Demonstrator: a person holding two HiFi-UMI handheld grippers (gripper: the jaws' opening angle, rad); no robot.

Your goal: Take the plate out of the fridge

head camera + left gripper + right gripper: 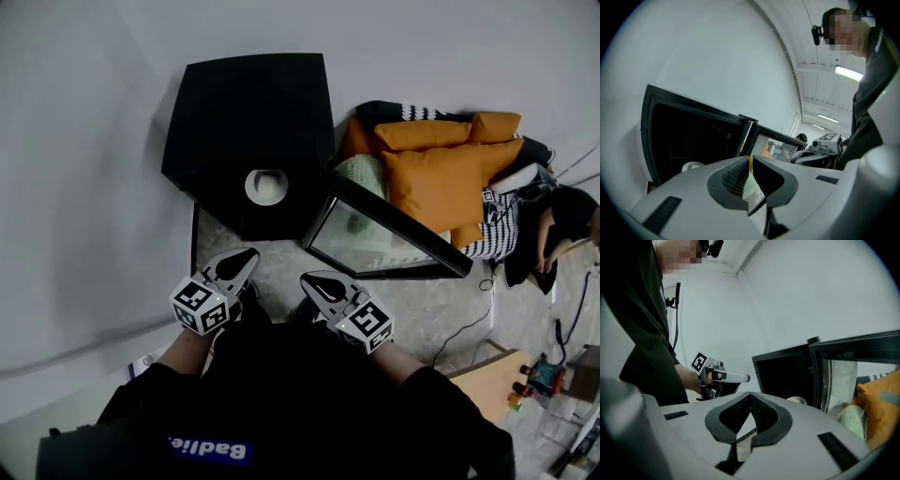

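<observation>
Head view, read with both gripper views: the person is standing before a small black fridge [246, 112] whose glass door [384, 239] is hanging wide open to the right. The white plate [266, 186] is sitting low inside the dark compartment, close to the front opening and well apart from both tools. The left gripper [246, 257] and the right gripper [313, 281] are hovering side by side near the person's body, short of the opening. Each is showing its jaws clenched tip to tip, with nothing between them. Orange cushions [441, 164] are lying beyond the door. Judging by its look, the plate is probably glazed ceramic: stiff, fairly heavy for its size, slippery, and liable to chip or break if dropped. The raised rim nearest the opening is offering the likeliest hold, one pad above it and one below, which is calling for the jaws to be spread first.
</observation>
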